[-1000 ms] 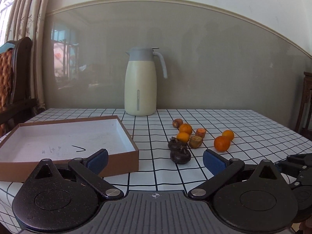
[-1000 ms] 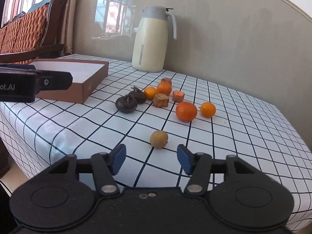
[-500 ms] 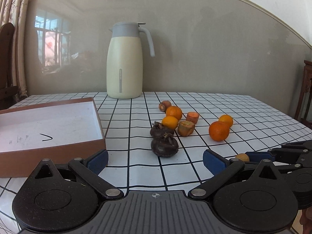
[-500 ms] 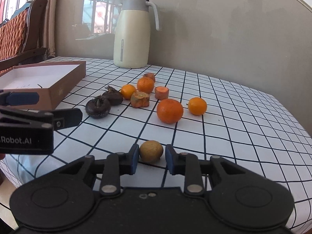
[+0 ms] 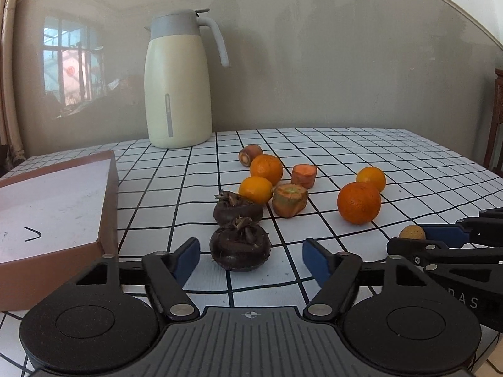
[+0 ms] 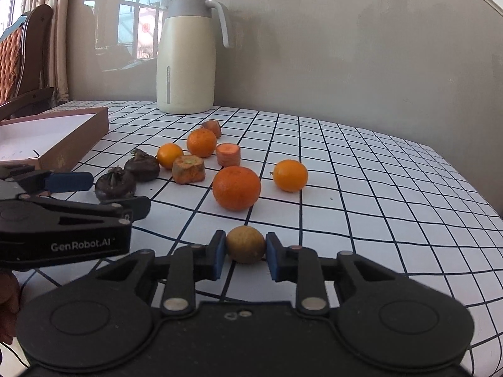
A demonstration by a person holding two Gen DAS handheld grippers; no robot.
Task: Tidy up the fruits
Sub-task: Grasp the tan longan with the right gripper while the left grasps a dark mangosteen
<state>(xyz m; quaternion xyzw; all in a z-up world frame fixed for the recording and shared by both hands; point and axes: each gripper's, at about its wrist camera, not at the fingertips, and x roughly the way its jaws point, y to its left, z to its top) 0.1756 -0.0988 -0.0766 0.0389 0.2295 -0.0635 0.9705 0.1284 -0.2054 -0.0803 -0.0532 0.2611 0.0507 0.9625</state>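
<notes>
My right claw (image 6: 245,253) is clamped on the small tan longan (image 6: 245,244), pads pressing both sides, low over the checked cloth (image 6: 361,169). My left claw (image 5: 250,256) is closing around the near dark chestnut (image 5: 240,245); pads not touching it. A second chestnut (image 5: 238,209) sits just behind. Oranges (image 5: 359,202) and carrot pieces (image 5: 290,199) lie scattered mid-table. The box (image 5: 53,207) is on the left, the jug (image 5: 177,81) at the back.

box (image 5: 107,207) left | jug (image 5: 177,84) behind – fruits (image 5: 267,168) centre, on table (image 5: 408,157)
</notes>
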